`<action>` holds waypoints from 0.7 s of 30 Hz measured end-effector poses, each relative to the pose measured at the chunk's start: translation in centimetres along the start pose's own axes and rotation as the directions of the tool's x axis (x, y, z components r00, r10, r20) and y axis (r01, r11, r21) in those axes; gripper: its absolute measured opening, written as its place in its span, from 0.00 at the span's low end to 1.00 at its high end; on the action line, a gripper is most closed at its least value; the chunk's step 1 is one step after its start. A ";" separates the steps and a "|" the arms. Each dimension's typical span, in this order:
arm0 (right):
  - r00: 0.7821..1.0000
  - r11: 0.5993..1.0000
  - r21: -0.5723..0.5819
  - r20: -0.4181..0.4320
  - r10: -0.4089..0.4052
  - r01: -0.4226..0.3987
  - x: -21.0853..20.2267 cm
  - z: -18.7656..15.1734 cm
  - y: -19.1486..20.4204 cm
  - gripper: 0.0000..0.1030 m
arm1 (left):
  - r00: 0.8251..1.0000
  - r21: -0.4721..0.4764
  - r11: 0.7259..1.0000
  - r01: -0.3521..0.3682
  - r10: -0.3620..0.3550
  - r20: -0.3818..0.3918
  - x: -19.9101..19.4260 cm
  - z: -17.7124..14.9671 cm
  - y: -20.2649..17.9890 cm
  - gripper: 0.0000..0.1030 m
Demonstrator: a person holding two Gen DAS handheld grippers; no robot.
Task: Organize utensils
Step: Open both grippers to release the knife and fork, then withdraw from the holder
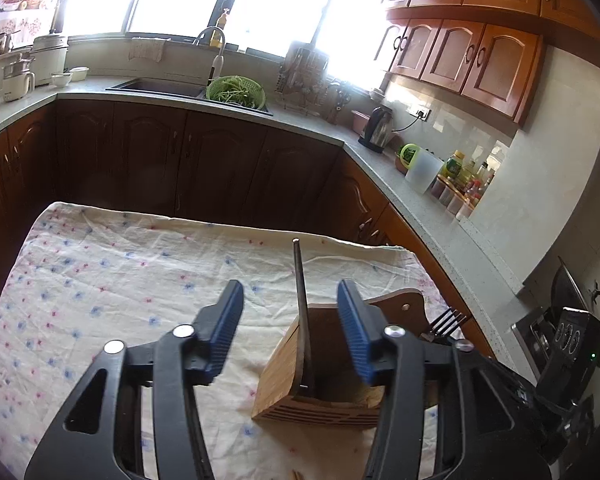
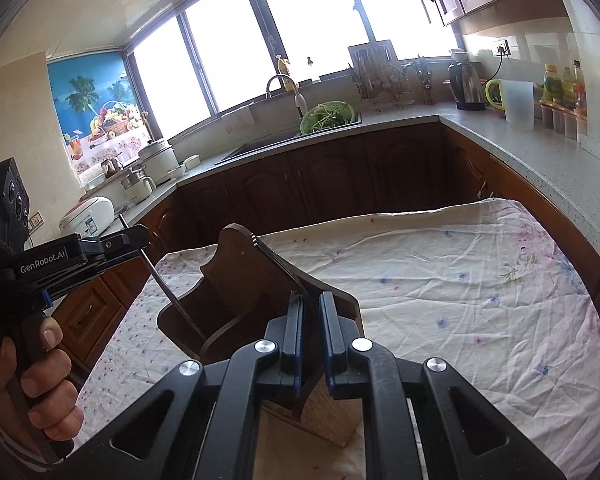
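Black gripper (image 2: 136,246) marked "GenRobot.AI"

A home kitchen; wooden wall cupboards (image 1: 464,56) hang over a grey L-shaped counter (image 1: 416,196) with dark cabinets below; a sink (image 1: 156,87) with a tap (image 1: 212,36) sits under wide windows (image 2: 236,40), a green colander (image 1: 236,94) of greens beside it; a kettle (image 1: 378,128), a dish rack (image 1: 304,76), sauce bottles (image 1: 466,174) and rice cookers (image 2: 156,160) line the counter.
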State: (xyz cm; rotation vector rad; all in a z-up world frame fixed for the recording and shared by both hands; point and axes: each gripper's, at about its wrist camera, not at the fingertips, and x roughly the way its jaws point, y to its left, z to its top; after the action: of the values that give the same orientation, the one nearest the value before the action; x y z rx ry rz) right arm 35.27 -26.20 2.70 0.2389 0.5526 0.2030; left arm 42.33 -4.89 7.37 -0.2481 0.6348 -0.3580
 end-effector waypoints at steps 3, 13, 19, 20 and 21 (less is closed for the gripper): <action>1.000 1.000 0.011 0.001 0.012 -0.012 -0.8 0.0 0.0 0.46 | 1.000 -0.004 1.000 -0.024 0.024 -0.014 -0.9 -0.5 0.2 0.70; 0.998 0.999 0.029 0.047 0.045 -0.046 -7.1 -2.3 -0.4 0.87 | 0.997 -0.019 0.997 -0.073 0.073 -0.009 -7.3 -5.2 1.8 0.89; 0.997 0.998 0.020 0.053 0.051 -0.052 -11.4 -4.1 0.0 0.89 | 0.998 -0.001 0.998 -0.070 0.070 -0.007 -11.5 -8.6 1.4 0.89; 0.997 0.999 0.018 0.055 0.050 -0.051 -12.1 -4.4 0.1 0.89 | 0.997 0.008 0.997 -0.077 0.077 -0.008 -12.1 -9.2 1.2 0.89; 0.997 0.999 0.017 0.056 0.046 -0.047 -12.9 -4.9 0.1 0.89 | 0.997 0.018 0.997 -0.080 0.081 -0.011 -12.7 -9.9 1.0 0.89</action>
State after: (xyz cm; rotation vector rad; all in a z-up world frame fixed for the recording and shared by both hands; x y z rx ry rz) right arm 21.92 -28.54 5.05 0.2749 0.4942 0.2361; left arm 27.04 -0.02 6.10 -0.2028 0.6507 -0.2877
